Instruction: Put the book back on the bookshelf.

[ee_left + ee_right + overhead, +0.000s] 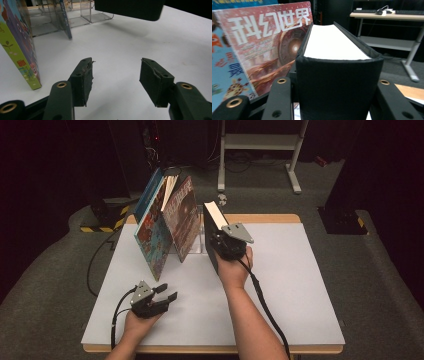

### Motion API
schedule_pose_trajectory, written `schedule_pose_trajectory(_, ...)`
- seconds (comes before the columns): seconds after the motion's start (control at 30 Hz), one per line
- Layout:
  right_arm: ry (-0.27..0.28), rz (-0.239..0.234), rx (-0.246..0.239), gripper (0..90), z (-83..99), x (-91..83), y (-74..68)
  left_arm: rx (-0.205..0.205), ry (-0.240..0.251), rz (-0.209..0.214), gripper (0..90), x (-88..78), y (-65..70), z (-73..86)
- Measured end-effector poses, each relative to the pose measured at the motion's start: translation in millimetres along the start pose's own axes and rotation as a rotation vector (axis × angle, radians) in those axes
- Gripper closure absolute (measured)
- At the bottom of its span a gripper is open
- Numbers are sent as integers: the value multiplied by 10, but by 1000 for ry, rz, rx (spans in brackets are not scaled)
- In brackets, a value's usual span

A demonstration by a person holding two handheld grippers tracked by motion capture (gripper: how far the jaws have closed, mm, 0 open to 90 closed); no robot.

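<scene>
The right gripper (226,241) had its fingers clamped on the spine of a thick black book (337,75), held upright above the desk (300,285) just right of the leaning red magazine (181,217) (picture books (152,237) farther left). The left gripper (162,296) rested near-left, fingers (82,81) released, nothing between.

I hold a thick black hardcover book with white pages (214,227) upright by its spine, lifted off the white surface (295,285), just beside the leaning red science-fiction magazine (181,217).
</scene>
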State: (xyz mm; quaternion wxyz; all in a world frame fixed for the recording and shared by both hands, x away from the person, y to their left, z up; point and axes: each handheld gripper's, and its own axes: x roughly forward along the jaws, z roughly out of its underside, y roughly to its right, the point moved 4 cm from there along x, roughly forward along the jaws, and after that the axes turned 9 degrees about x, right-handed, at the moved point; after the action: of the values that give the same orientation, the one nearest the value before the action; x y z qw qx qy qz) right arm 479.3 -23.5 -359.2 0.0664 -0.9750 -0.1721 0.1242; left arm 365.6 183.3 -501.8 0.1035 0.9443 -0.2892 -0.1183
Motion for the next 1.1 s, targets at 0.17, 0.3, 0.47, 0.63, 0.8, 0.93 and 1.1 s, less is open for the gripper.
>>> schedule_pose_trajectory(0.17, 8, 25, -1, 541, -29, 204, -35, -9, 8, 4, 433, -12, 2, -5)
schedule_pose_trajectory(0.3, 10, 42, 10, 541, -38, 356, -15, -6, 3, 3, 433, -25, -15, -9)
schedule_pose_trajectory(0.47, 11, 74, -2, 541, -66, 519, 20, -5, 4, 1, 434, -18, -13, -7)
schedule_pose_trajectory(0.63, 16, 94, 13, 540, -89, 672, 40, -5, 4, 1, 434, -21, -13, -7)
schedule_pose_trajectory(0.8, 23, 112, 3, 540, -111, 806, 31, -11, 6, 4, 434, -26, -16, -11)
schedule_pose_trajectory(0.93, 20, 118, 8, 540, -103, 887, 34, -13, 6, 4, 435, -25, -19, -13)
schedule_pose_trajectory(1.1, 19, 127, 0, 540, -72, 961, 39, -10, 3, 4, 435, -26, -20, -11)
